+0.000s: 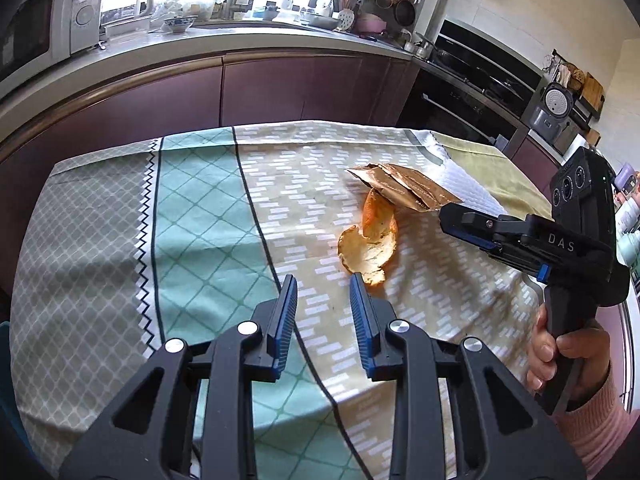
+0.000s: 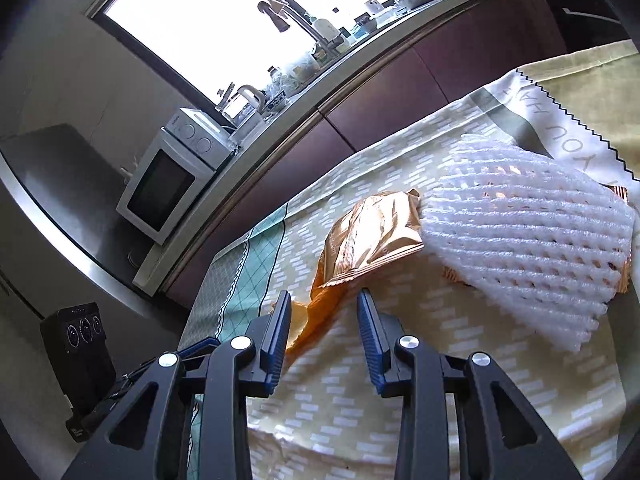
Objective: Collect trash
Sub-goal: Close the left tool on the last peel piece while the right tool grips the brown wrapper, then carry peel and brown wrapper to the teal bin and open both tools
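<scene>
An orange peel (image 1: 370,242) lies on the patterned tablecloth (image 1: 192,216), partly under a crumpled gold wrapper (image 1: 404,186). A white foam fruit net (image 1: 466,188) lies behind the wrapper. My left gripper (image 1: 323,282) is open and empty, just short of the peel. My right gripper (image 1: 444,216) hovers at the right, over the wrapper's near end. In the right wrist view my right gripper (image 2: 325,298) is open and empty, with the peel (image 2: 320,312) and the wrapper (image 2: 372,236) between and beyond its fingers. The foam net (image 2: 524,240) lies to the right.
A curved kitchen counter (image 1: 240,44) with dark cabinets runs behind the table. It carries a microwave (image 1: 44,16), a kettle and dishes. An oven (image 1: 472,80) stands at the right. The tablecloth's far edge (image 1: 280,128) is close behind the trash.
</scene>
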Available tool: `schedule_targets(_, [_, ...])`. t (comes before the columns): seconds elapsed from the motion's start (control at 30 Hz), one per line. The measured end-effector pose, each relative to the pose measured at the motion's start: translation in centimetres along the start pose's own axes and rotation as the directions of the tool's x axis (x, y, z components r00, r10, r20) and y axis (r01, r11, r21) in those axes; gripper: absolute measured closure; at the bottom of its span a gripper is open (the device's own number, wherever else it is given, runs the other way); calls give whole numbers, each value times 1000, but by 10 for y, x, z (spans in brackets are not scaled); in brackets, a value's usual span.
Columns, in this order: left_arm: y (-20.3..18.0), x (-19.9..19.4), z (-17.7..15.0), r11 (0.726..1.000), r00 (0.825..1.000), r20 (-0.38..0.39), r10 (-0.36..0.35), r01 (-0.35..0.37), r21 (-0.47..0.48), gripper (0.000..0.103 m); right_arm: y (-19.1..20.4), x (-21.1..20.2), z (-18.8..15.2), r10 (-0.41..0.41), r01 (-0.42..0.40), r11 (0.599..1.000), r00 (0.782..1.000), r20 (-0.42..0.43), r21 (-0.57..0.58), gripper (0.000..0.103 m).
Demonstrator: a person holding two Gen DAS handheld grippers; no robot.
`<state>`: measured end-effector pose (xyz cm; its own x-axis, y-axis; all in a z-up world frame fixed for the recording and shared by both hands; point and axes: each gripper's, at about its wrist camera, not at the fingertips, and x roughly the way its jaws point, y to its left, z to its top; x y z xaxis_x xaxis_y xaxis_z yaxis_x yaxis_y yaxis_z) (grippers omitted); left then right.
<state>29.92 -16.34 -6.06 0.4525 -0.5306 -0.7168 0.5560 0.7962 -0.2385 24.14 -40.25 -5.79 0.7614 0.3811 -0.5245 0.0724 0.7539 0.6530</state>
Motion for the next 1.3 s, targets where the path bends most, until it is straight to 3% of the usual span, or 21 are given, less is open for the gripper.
schedule_targets(0.43, [-14, 57, 19, 999, 995, -95, -31, 30, -12, 75, -20, 10, 15, 40, -43, 995, 999, 28, 87, 71])
schedule_targets(0.5, [-15, 62, 21, 999, 994, -106, -37, 35, -16, 76, -24, 11, 15, 49, -51, 994, 998, 27, 99, 77])
schedule_targets(0.57, [-15, 66, 21, 999, 993, -112, -43, 41, -20, 88, -26, 12, 14, 54, -57, 993, 998, 26, 106, 82])
schedule_targets(0.67, [-16, 69, 22, 999, 993, -111, -44, 42, -23, 92, -28, 12, 14, 65, -67, 991, 998, 25, 116, 92])
schedule_targets(0.8, [-16, 65, 21, 999, 994, -99, -48, 46, -27, 98, -26, 12, 12, 73, -76, 991, 997, 25, 106, 101])
schedule_targets(1.3, [-5, 0, 5, 999, 999, 3, -38, 38, -31, 99, 5, -13, 0, 142, -142, 990, 989, 36, 11, 101])
